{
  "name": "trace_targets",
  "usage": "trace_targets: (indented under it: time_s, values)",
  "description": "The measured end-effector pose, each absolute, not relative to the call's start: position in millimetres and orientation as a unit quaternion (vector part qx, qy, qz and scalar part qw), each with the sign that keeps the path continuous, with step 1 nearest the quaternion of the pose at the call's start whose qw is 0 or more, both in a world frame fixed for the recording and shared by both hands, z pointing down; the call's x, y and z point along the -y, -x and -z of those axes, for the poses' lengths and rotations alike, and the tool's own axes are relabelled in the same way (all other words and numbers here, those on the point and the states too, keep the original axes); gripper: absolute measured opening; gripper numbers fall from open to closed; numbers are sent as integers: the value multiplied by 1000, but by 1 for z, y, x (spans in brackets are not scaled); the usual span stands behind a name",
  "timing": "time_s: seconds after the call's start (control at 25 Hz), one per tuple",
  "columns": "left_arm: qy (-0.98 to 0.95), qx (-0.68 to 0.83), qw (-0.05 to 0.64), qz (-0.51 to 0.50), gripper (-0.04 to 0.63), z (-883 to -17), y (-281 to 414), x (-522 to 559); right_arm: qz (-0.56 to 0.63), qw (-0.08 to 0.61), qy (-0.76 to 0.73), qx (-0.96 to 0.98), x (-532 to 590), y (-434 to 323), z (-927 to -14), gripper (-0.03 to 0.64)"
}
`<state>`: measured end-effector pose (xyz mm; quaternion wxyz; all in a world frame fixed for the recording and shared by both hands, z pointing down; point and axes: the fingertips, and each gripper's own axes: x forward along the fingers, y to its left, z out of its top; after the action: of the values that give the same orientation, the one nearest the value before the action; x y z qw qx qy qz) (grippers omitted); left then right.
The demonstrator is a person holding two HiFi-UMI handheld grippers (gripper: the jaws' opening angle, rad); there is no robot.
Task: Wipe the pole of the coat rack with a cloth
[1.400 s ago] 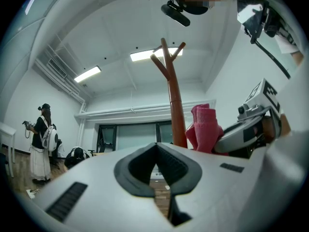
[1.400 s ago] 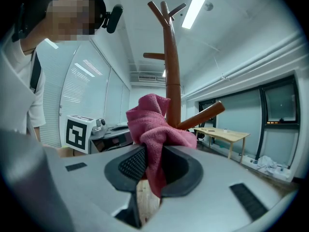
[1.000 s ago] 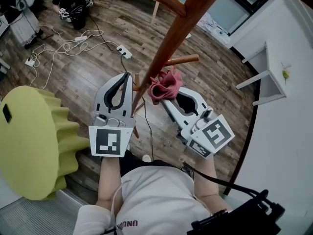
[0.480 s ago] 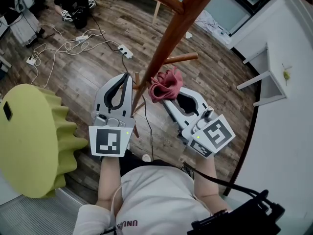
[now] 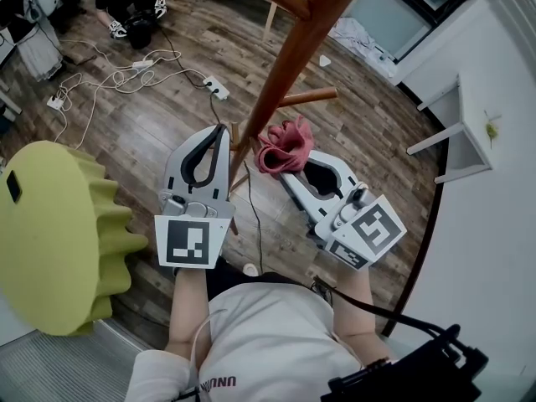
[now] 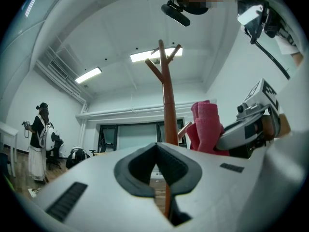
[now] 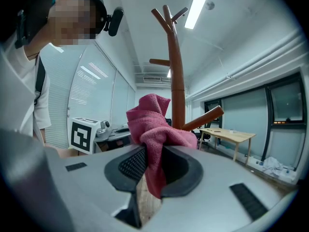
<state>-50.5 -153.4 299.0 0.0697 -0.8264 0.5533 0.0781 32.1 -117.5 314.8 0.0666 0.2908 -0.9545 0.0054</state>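
Observation:
The brown wooden pole (image 5: 293, 57) of the coat rack slants down between my two grippers in the head view. My right gripper (image 5: 283, 167) is shut on a crumpled pink cloth (image 5: 280, 143), which sits just right of the pole, close to it or touching. In the right gripper view the cloth (image 7: 154, 124) bulges out of the right gripper (image 7: 153, 151), with the pole (image 7: 177, 91) right behind it. My left gripper (image 5: 219, 131) is shut and holds nothing, its tips just left of the pole. In its own view the left gripper (image 6: 157, 146) has the pole (image 6: 166, 100) beyond it and the cloth (image 6: 207, 124) to the right.
A peg (image 5: 306, 99) sticks out of the pole above the cloth. A yellow-green ribbed seat (image 5: 59, 241) stands at the left. Power strips and cables (image 5: 134, 74) lie on the wooden floor behind. A white table (image 5: 469, 124) is at the right. A person (image 6: 38, 139) stands far off.
Almost nothing differs. The right gripper has drifted a little to the right, still holding the cloth beside the pole. The left gripper has kept its place.

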Motion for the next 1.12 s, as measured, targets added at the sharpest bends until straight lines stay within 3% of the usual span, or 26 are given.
trace_targets:
  time_s: [0.56, 1.12]
  values:
    - [825, -555, 77, -77, 12, -293, 46, 146, 13, 58, -263, 963, 105, -34, -300, 81]
    - [821, -558, 97, -77, 12, -270, 34, 133, 37, -19, -316, 948, 107, -77, -261, 81]
